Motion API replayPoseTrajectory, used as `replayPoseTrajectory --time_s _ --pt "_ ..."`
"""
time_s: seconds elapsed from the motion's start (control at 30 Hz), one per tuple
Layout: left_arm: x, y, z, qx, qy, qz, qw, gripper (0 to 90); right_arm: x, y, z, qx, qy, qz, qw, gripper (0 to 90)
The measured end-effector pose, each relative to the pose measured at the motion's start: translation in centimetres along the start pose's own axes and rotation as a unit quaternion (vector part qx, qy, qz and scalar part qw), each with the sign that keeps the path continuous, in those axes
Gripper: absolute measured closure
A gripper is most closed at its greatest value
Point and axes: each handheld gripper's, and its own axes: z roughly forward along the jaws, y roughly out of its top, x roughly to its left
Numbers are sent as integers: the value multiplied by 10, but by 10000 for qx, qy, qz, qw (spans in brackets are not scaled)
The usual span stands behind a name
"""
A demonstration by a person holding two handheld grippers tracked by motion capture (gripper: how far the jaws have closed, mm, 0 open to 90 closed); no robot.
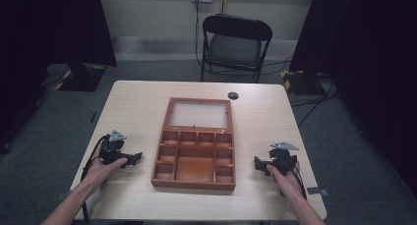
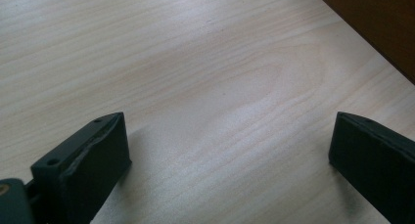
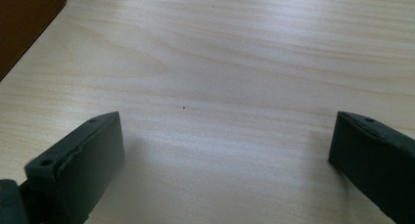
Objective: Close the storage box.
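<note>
Pale table [image 1: 133,107] carries an open wooden box [image 1: 195,154], and with the left hand-held gripper [image 1: 132,159] and right hand-held gripper [image 1: 259,163] resting wide open and empty either side of the box, both should approach its hinged lid [image 1: 199,114] level and together.

Black folding chair [image 1: 236,44], seemingly grey carpet [image 1: 147,70]

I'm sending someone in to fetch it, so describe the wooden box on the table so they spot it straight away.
On the pale wooden table, look at the middle, between the left gripper and the right gripper. The wooden box lies open there, reddish-brown, its tray split into small compartments and its glazed lid laid flat behind. The only other thing nearby is a small dark round disc.
</note>
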Motion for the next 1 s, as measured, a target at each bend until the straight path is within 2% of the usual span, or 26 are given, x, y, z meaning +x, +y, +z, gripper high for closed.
replayPoseTrajectory --time_s 0.07,0.1,0.17,0.2,0.3,0.4,0.47,0.5,0.57,0.6,0.73,0.77,0.87,0.93,0.97,1.0 --pt "1 1 -1 -6 20 -34 10000 40 0 0 0 -5 -3 15 10000 0" --pt "1 1 -1 -53 44 -116 9999 66 0 0 0 0 1 28 10000 0" --pt "3 1 -3 -62 49 -102 9999 164 0 0 -1 19 -1 22 10000 0" --pt "6 3 -5 -58 -5 -202 9998 181 0 1 -1 60 -18 25 10000 0" --pt "8 4 -8 -109 2 -291 9995 159 -1 1 -2 124 -56 75 9999 4" --pt "9 6 -14 -276 5 -389 9989 161 -3 3 -6 94 -64 139 9998 146" --pt "8 7 -15 -300 0 -369 9989 164 -3 4 -7 80 -96 149 9998 180" --pt "8 8 -16 -317 -6 -362 9988 167 -3 5 -7 81 -134 165 9997 154" --pt "6 10 -18 -327 -85 -346 9988 172 -3 6 -9 68 -156 170 9997 160" --pt "5 12 -20 -362 -132 -325 9987 172 -5 8 -11 37 -158 321 9994 140" --pt "2 16 -23 -465 -76 -301 9984 173 -8 13 -15 -79 -54 446 9990 147" --pt "1 19 -25 -488 -40 -284 9984 172 -8 18 -16 -179 -16 394 9991 147" --pt "0 22 -26 -574 -11 -271 9980 172 -7 22 -16 -197 -9 329 9993 150" --pt "-3 25 -25 -604 -117 -273 9977 172 -2 28 -16 -290 206 149 9993 150" --pt "-3 25 -25 -604 -117 -273 9977 173 -2 28 -16 -290 206 149 9993 150" --pt "-5 26 -24 -602 -180 -276 9976 173 0 29 -15 -310 302 80 9990 151"
